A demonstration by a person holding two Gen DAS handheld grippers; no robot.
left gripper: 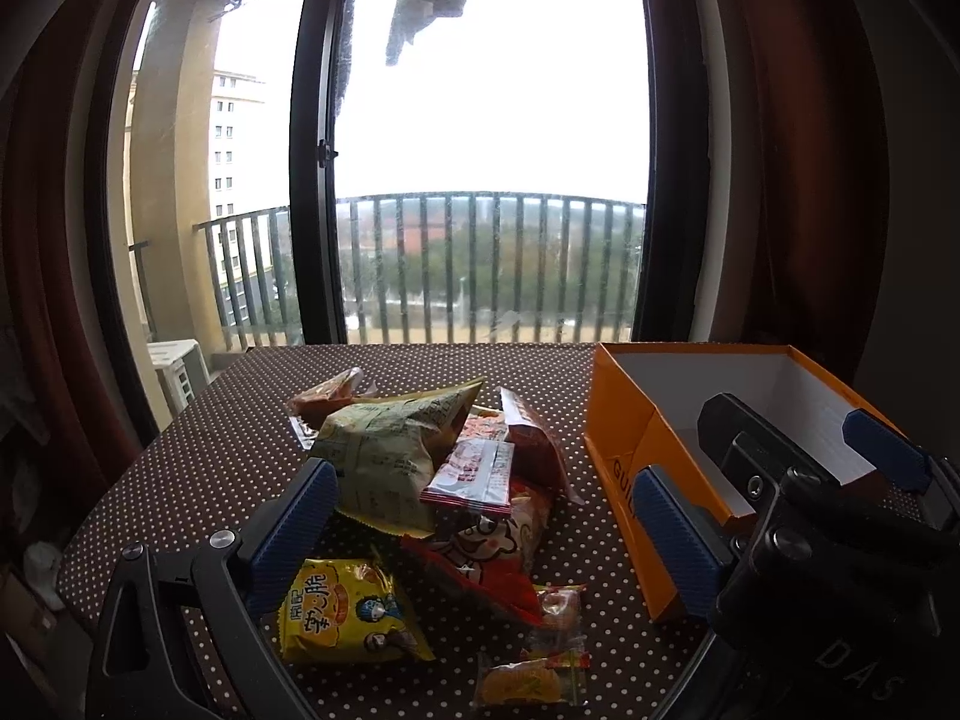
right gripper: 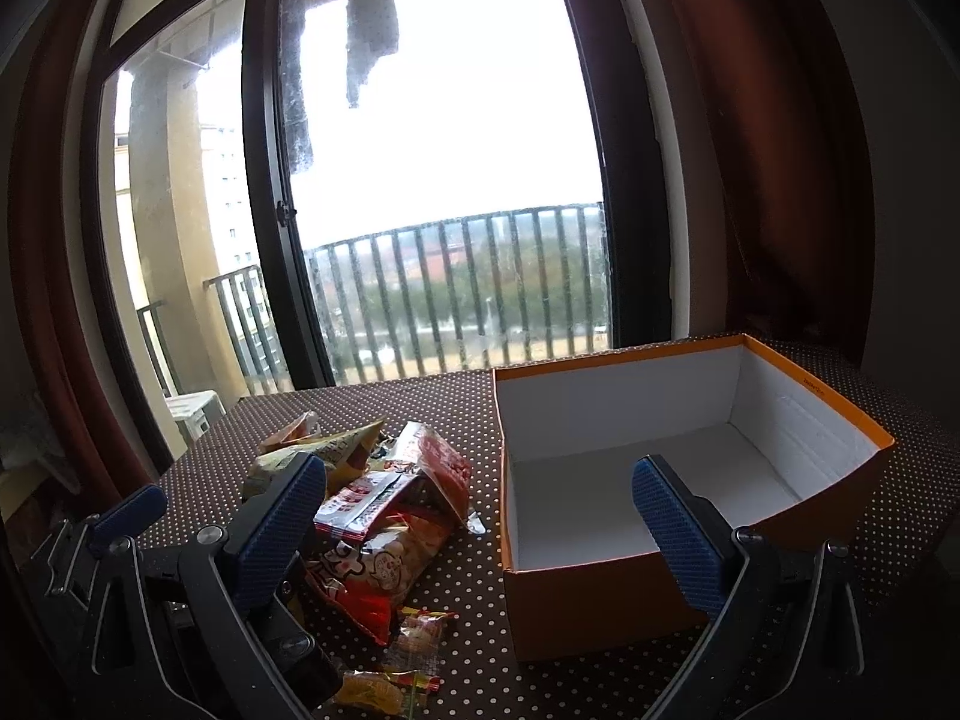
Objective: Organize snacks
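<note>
Both my tools hang over the near edge of the table (left gripper: 198, 468), my left tool (left gripper: 480, 534) spread wide above the snack pile (left gripper: 444, 480) and my right tool (right gripper: 480, 528) just as wide in front of the orange box (right gripper: 600, 600), neither gripping anything. The snacks lie heaped on the dotted cloth just left of the box, which stands open with nothing in it. These are light, air-puffed foil and plastic bags, crinkly and slick, and I judge the chips inside crush easily, so I would pinch a crimped seam or a corner rather than the belly. The yellow packet (left gripper: 354, 612) lies flat and alone nearest me, its cartoon print facing up; the pale green bag (left gripper: 384, 450) stands puffed on top; the small clear-wrapped sweets (left gripper: 558, 618), possibly jelly, look slippery.
</note>
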